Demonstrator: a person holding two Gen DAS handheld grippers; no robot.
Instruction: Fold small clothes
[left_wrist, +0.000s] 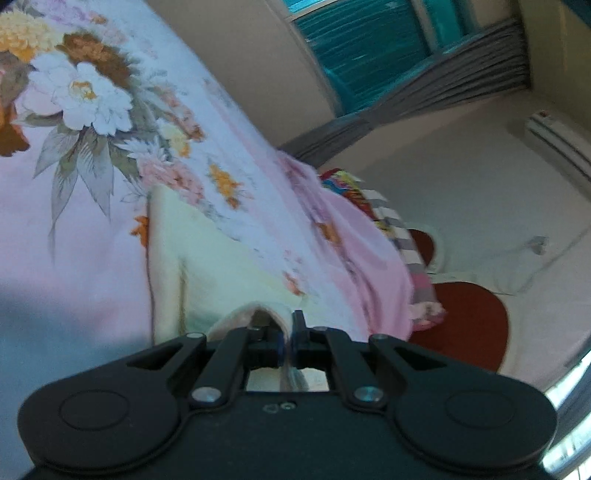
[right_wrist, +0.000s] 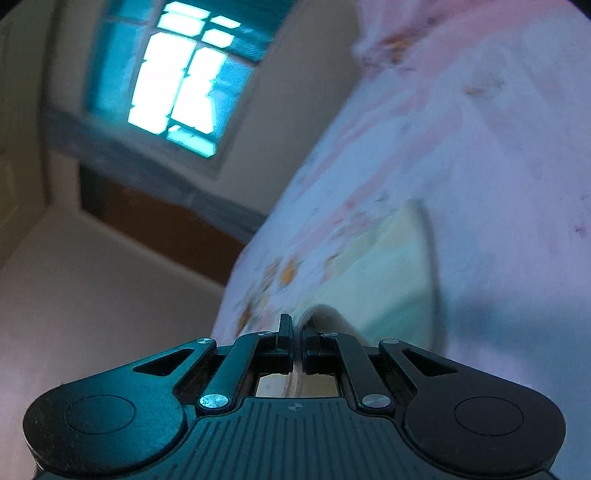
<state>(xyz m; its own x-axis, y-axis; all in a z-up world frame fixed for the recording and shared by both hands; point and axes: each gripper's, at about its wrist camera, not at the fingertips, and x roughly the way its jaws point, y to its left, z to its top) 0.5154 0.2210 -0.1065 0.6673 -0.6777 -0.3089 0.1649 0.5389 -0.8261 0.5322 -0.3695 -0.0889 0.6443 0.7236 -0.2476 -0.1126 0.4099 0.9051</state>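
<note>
A pale cream-yellow small garment (left_wrist: 207, 266) lies on a pink floral bedsheet (left_wrist: 74, 229). My left gripper (left_wrist: 288, 332) is shut on the near edge of the garment, and a fold of cloth bulges up just left of its fingers. In the right wrist view the same garment (right_wrist: 384, 273) stretches away to the right over the bedsheet (right_wrist: 498, 147). My right gripper (right_wrist: 297, 332) is shut on another part of its near edge, with cloth pinched between the jaws. Both views are tilted and blurred.
A pile of colourful clothes (left_wrist: 373, 206) lies at the far edge of the bed. A red chair (left_wrist: 465, 321) stands beyond it by the wall. A window (right_wrist: 177, 74) and a wall-mounted air conditioner (left_wrist: 561, 144) are in the background.
</note>
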